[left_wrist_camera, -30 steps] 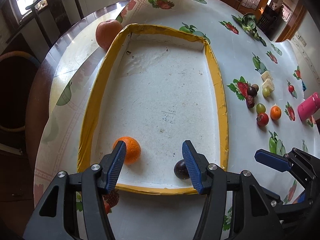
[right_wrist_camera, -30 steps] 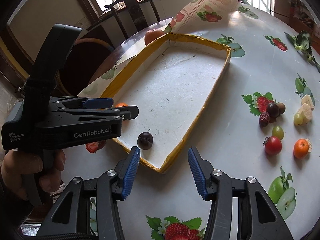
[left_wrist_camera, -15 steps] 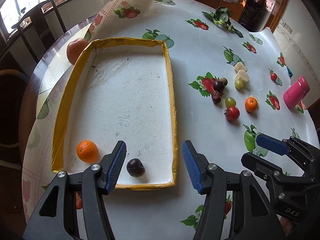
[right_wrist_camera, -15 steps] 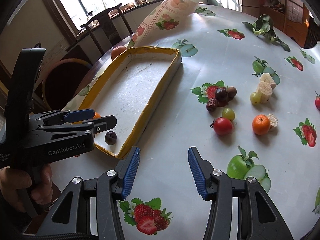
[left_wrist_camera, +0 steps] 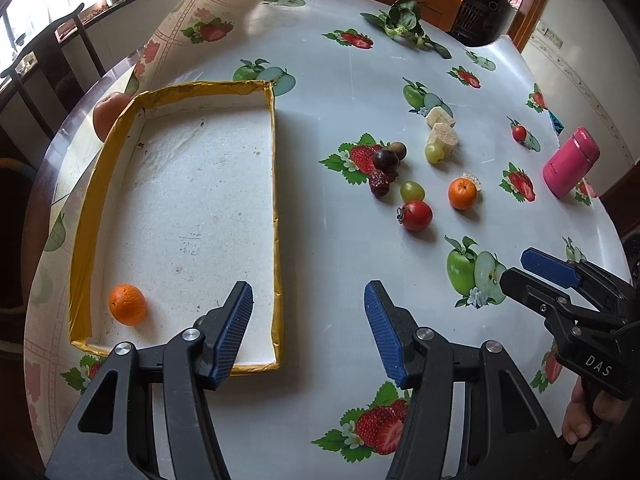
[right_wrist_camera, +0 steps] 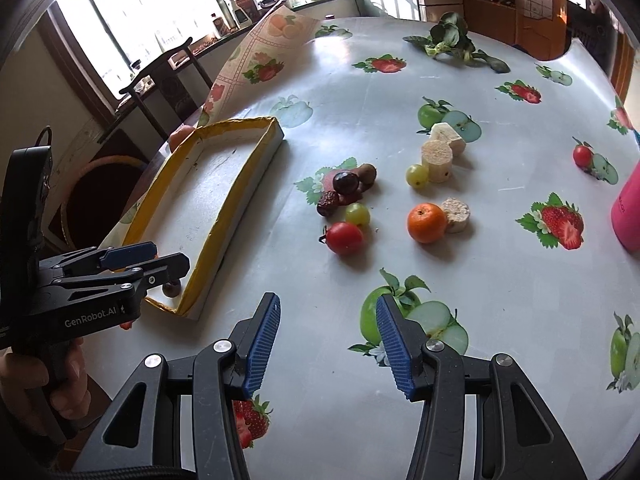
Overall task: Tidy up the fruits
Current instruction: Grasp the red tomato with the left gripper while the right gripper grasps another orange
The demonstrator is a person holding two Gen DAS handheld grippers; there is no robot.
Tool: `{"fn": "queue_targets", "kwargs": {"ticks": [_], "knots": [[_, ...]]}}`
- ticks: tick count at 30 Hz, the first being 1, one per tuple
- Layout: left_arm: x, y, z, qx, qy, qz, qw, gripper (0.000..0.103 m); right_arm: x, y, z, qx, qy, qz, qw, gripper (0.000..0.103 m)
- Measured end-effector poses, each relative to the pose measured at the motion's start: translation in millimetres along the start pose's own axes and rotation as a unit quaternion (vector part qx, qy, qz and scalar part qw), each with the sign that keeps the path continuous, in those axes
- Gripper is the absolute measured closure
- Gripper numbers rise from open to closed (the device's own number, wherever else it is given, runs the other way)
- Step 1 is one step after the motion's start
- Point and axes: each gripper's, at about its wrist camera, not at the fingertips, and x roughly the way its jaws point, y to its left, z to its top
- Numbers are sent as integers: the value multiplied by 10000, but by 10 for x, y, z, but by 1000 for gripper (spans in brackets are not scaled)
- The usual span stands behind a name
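Fruits lie in two places: a loose cluster out on the surface (right_wrist_camera: 500,288) ahead of my right fingers (right_wrist_camera: 326,342), and a few already inside the yellow-rimmed tray (left_wrist_camera: 276,208). Both my pairs of fingers stand partly open and empty; my left fingers (left_wrist_camera: 306,330) straddle the tray's near right corner from above, so part of its near rim is hidden behind them. From the left view the dark plum is covered; only the right view shows it (right_wrist_camera: 172,289), half masked by the left tool, in the tray's near corner. The orange (left_wrist_camera: 128,304) sits clear in the near left corner of the tray. Bare cloth lies between my right fingers and the cluster, giving free room. In the cluster, nearest are a red tomato (right_wrist_camera: 345,237) and a mandarin (right_wrist_camera: 426,222), the latter touching a pale cut piece (right_wrist_camera: 456,214). Behind them are a green grape (right_wrist_camera: 357,213), a wrinkled date (right_wrist_camera: 328,202), a dark plum (right_wrist_camera: 345,182) and a brownish fruit I cannot identify (right_wrist_camera: 367,173). Farther off, a second grape (right_wrist_camera: 417,175) touches pale chunks. A pink bottle (right_wrist_camera: 626,216) is cut off at the right edge. Beyond the tray, a peach (left_wrist_camera: 110,114) is half hidden by the rim.
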Motion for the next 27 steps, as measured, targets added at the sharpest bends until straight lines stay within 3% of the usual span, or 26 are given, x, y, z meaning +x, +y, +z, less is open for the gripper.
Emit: {"fn": "queue_targets", "kwargs": {"ticks": [11, 27], "knots": [[52, -367, 75, 240, 26, -302, 9993, 46, -95, -368, -63, 331, -98, -243, 9991, 51], [345, -690, 232, 287, 90, -500, 9983, 46, 63, -579, -2, 592, -122, -479, 9970, 52]]}}
